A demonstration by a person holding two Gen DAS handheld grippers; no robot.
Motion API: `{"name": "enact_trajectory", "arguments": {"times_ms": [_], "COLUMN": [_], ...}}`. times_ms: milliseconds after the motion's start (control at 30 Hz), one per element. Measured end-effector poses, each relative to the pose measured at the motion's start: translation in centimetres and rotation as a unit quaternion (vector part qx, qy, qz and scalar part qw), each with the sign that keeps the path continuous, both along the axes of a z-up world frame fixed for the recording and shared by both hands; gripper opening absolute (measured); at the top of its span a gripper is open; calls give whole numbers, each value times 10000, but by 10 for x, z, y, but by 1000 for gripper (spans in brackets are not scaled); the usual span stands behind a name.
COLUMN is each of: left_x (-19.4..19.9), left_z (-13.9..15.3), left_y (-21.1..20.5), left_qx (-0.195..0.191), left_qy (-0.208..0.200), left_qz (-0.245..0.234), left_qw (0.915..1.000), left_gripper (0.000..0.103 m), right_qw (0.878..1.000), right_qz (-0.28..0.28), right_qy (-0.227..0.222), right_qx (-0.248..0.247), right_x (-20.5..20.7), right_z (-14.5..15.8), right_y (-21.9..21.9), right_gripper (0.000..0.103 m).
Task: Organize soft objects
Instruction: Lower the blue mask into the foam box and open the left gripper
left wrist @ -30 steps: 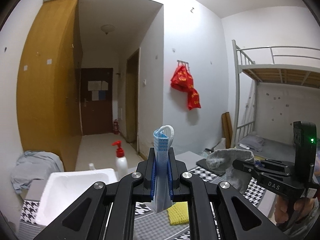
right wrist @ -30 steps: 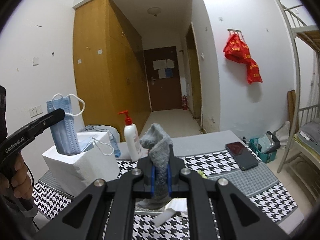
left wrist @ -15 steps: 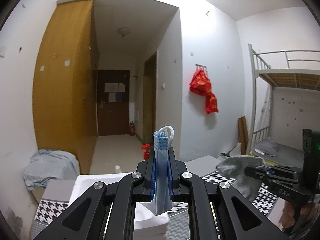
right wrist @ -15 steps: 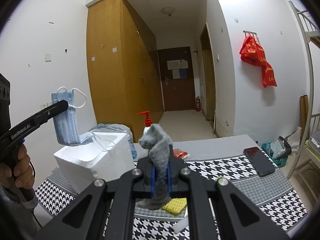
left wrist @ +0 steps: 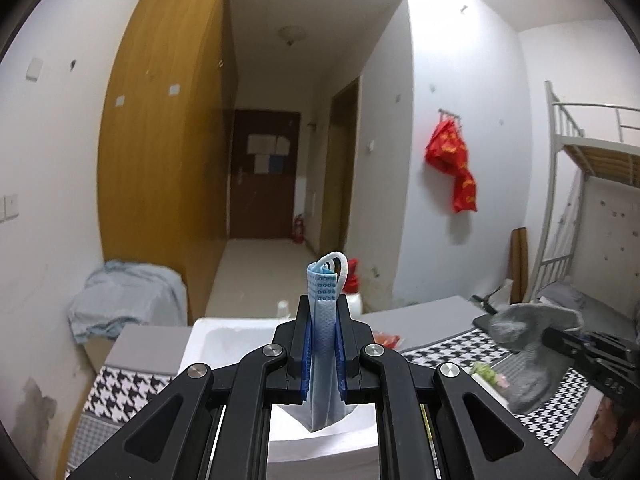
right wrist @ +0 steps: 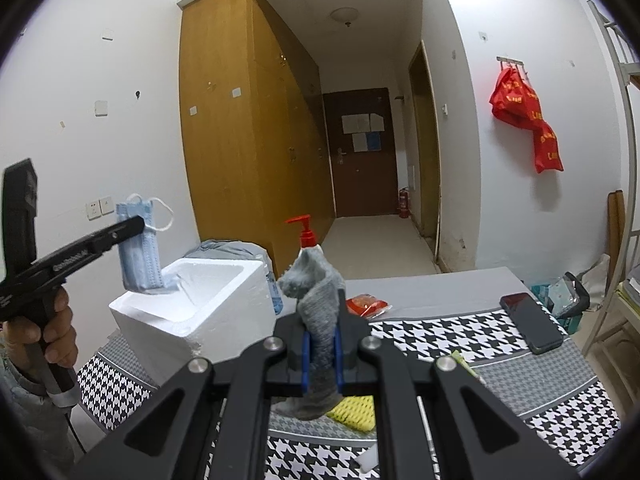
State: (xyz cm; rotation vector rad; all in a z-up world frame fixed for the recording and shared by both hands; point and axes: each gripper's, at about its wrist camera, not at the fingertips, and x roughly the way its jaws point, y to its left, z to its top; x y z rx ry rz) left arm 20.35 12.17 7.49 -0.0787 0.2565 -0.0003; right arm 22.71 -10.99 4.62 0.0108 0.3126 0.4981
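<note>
Ahead, the left hand-held gripper was clamped on a pleated blue face mask above the white foam box. Opposite, the right hand-held gripper pinched a grey knitted sock over the tabletop — the mask's dangling loop could snag the box rim.

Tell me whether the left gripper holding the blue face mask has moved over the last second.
Yes. In the right wrist view the left gripper has carried the blue face mask rightward, now over the white foam box.

Houndstooth table: foam box, phone.
</note>
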Motion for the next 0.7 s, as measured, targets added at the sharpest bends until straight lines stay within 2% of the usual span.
{"name": "enact_trajectory", "arguments": {"times_ms": [67,133,167,200,233,267,300,433,700], "left_x": [4,7,8,10,9,9,7,1,-17], "left_z": [-4,-7,-9,-11,-12,-13,-14,-14,-10], "left_y": [4,8,9,11,14,17,19,26,36], "left_qx": [-42,-81,-80,-80,-95,-129,-178,-306,-233], "left_qy": [58,130,172,213,223,198,143,74,-106], "left_qz": [14,85,106,102,129,190,279,291,580], "left_qw": [10000,9998,9998,9997,9996,9995,9994,9991,9980], "left_gripper": [10,16,29,49,60,80,89,92,100], "right_qw": [10000,10000,10000,10000,10000,9999,9999,9999,9998], "right_qz": [-14,-28,-42,-59,-75,-90,-104,-91,103], "right_qy": [-14,-25,-23,-17,-10,1,15,12,-7], "right_qx": [-27,-14,-24,-38,-50,-57,-55,-101,-145], "right_x": [-1,-2,-1,-1,0,1,1,1,5], "right_z": [0,0,0,0,0,0,0,1,6], "right_y": [0,-1,0,1,1,2,3,9,27], "right_gripper": [12,12,12,12,12,12,12,12,12]}}
